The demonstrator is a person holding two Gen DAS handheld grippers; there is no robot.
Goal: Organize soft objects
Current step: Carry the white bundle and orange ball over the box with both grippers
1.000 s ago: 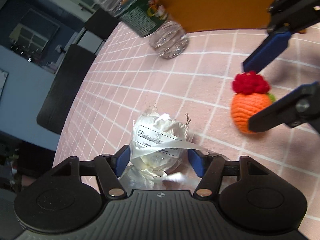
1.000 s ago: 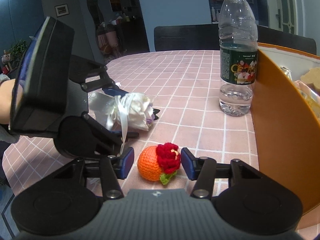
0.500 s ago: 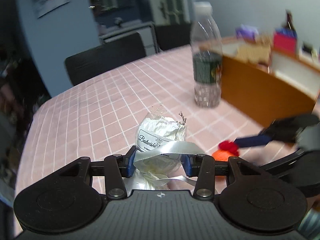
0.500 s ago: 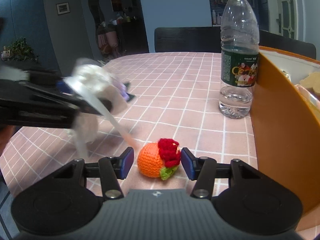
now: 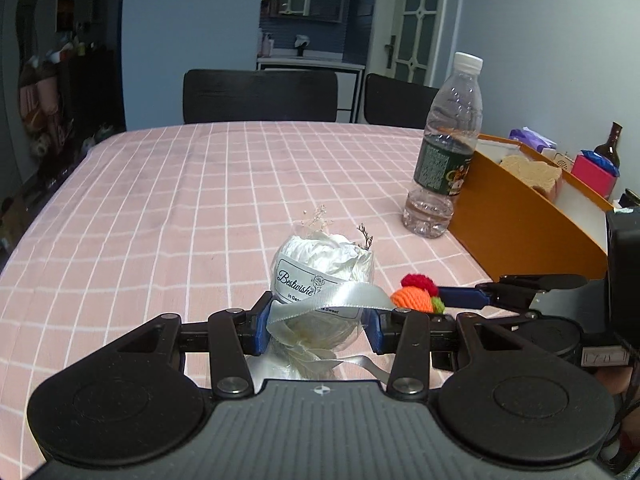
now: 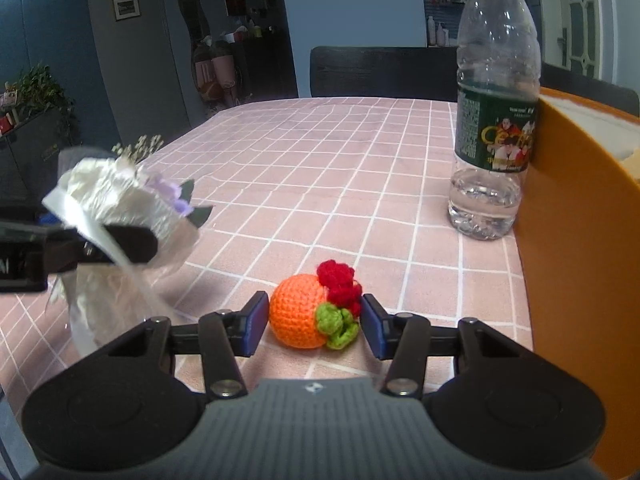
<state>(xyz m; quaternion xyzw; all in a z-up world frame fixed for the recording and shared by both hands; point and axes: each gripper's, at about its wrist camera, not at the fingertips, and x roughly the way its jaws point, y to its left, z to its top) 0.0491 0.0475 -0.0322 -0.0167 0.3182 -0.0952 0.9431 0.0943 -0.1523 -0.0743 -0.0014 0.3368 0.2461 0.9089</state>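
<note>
Hiding bouquet [image 5: 320, 280] base, bottle [image 6: 496, 92] cap cropped

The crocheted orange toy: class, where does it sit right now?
In the right wrist view the crocheted orange toy lies on the pink checked tablecloth between the right gripper pads, left of the orange box.

A table under a pink grid-checked tablecloth [image 5: 200, 184] fills the room's middle. Beyond its far edge stand two black chairs [image 5: 260, 96], blue-grey walls [image 5: 192, 40] and a white glazed door [image 5: 416, 20].
</note>
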